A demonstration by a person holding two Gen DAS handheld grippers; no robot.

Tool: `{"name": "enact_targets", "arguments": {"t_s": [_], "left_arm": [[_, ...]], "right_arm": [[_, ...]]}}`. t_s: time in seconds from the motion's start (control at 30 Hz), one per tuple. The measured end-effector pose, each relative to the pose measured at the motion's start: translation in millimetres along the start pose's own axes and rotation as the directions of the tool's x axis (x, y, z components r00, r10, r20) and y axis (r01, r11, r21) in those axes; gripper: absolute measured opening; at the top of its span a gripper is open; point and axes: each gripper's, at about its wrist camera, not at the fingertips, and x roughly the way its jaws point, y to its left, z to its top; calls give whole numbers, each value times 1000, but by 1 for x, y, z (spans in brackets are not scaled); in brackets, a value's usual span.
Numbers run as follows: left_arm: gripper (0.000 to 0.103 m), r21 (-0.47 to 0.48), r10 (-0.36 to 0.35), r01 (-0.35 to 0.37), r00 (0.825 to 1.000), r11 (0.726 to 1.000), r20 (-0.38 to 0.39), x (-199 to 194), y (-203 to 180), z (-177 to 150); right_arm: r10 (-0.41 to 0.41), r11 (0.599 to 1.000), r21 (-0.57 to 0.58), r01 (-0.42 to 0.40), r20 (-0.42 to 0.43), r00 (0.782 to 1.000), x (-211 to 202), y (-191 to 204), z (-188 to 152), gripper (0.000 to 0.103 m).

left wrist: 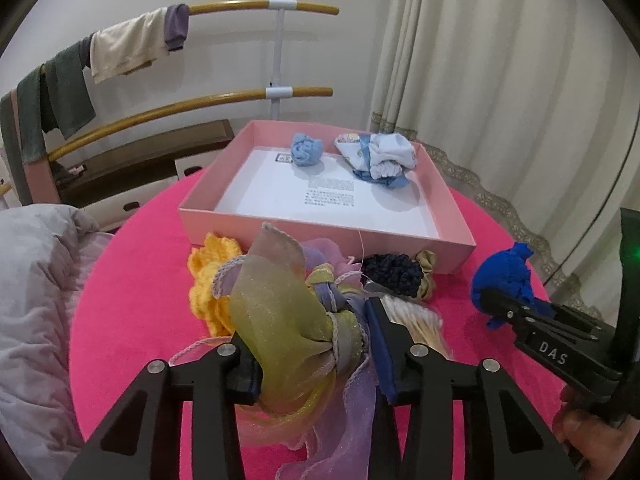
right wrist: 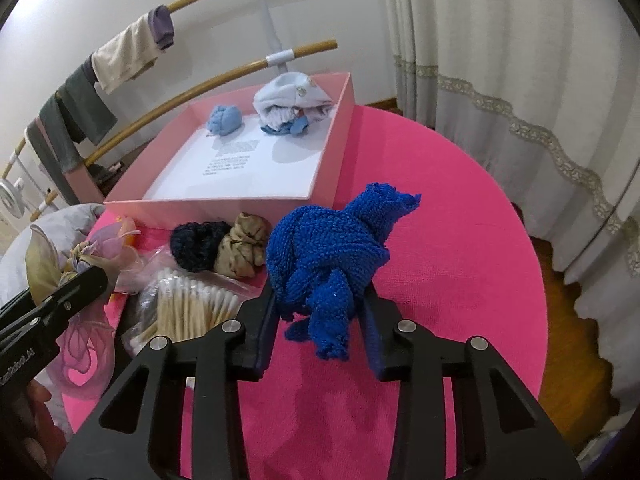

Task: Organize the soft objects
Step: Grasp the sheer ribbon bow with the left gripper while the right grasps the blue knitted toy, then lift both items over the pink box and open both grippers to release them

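**On the pink table: both grippers loaded**

Between my left gripper's [left wrist: 312, 344] jaws sits the sheer bundle [left wrist: 288, 312], a knot of yellow-green and lilac organza tied with a pale cord; the pads press it from both sides, so I read that gripper as clamped on it. Its loose lilac tails hang below the jaws. Just behind the bundle lies a yellow crocheted piece [left wrist: 208, 280], touching it on the left.

My right gripper [right wrist: 320, 332] is closed on the blue knitted cloth [right wrist: 332, 256], a knotted lump whose frayed end droops between the fingers while its upper end stands up above them. In the left wrist view the same cloth [left wrist: 504, 280] shows at the right, pinched at the tip of that gripper.

Between the two loads, on the round pink table [right wrist: 460, 240], lie a dark navy scrunchie [right wrist: 196, 246] and a tan scrunchie [right wrist: 242, 250], touching each other, just in front of the box wall. Nearer to me is a clear bag of cotton swabs [right wrist: 192, 308], beside the left gripper.

Behind them stands the shallow pink box [left wrist: 320, 228], white inside with printed text on its floor. At its far end rest a light blue rolled cloth [left wrist: 306, 150] and a white and blue bundle of cloths [left wrist: 380, 156], near each other but apart.

Beyond the table, a rack of wooden rails [left wrist: 240, 96] carries draped garments, a cream curtain [left wrist: 500, 80] hangs at the right, and a grey quilt [left wrist: 36, 280] lies at the left. Part of a hand [left wrist: 592, 436] shows under the right gripper's body.
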Motion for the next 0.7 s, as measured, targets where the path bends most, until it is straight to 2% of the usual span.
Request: {"name": "enact_targets", "arguments": {"t_s": [0.37, 0.7], "left_arm": [[39, -1, 29, -29, 997, 1000, 68, -49, 5, -4], [39, 10, 88, -90, 988, 996, 124, -95, 9, -5]], "right_arm": [[62, 997, -39, -60, 63, 996, -41, 20, 6, 34], [109, 990, -101, -97, 111, 988, -73, 52, 12, 34]]}}
